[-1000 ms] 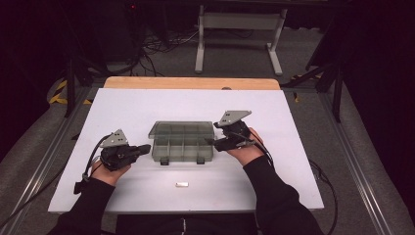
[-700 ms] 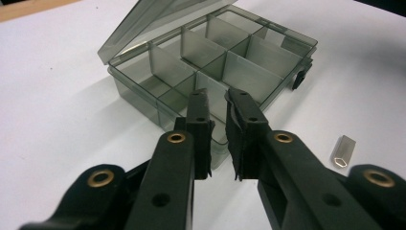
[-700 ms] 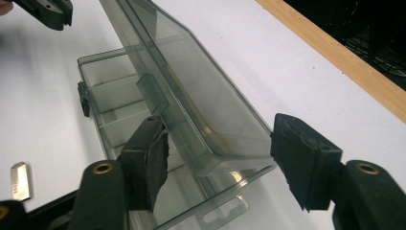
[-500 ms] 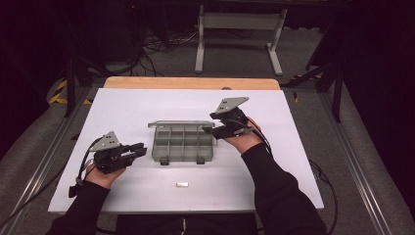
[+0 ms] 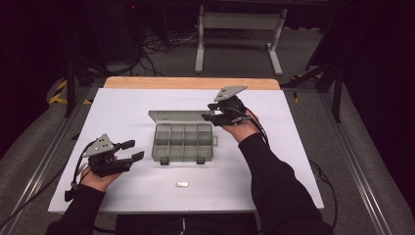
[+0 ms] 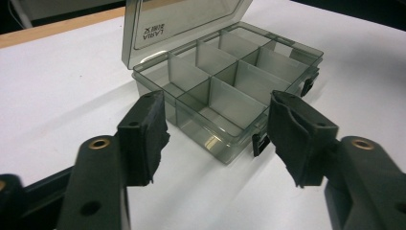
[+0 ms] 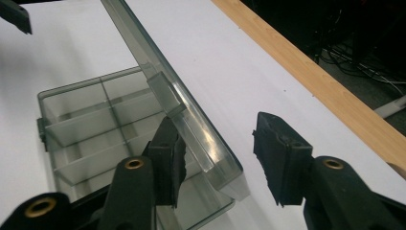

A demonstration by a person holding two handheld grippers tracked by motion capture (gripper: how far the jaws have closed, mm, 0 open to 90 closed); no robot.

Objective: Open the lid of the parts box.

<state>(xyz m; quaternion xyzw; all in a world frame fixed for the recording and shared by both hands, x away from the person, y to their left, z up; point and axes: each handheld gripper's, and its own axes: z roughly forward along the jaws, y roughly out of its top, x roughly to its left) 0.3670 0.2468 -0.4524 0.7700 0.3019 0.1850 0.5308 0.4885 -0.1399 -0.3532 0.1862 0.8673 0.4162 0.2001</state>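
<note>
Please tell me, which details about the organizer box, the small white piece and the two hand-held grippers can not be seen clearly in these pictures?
- Small white piece, high view: too small to identify.
- Lid label, left gripper view: cut by the top edge and seen reversed.
- Organizer box near-right corner, right gripper view: hidden behind a jaw.
- Right hand-held gripper: lid edge between the jaws; contact with the pads unclear.
- Left hand-held gripper: open, holding nothing.

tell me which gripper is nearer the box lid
Right. The right gripper is at the lid, its open jaws either side of the lid's edge. The left gripper sits apart, off the box's near left corner.
</note>
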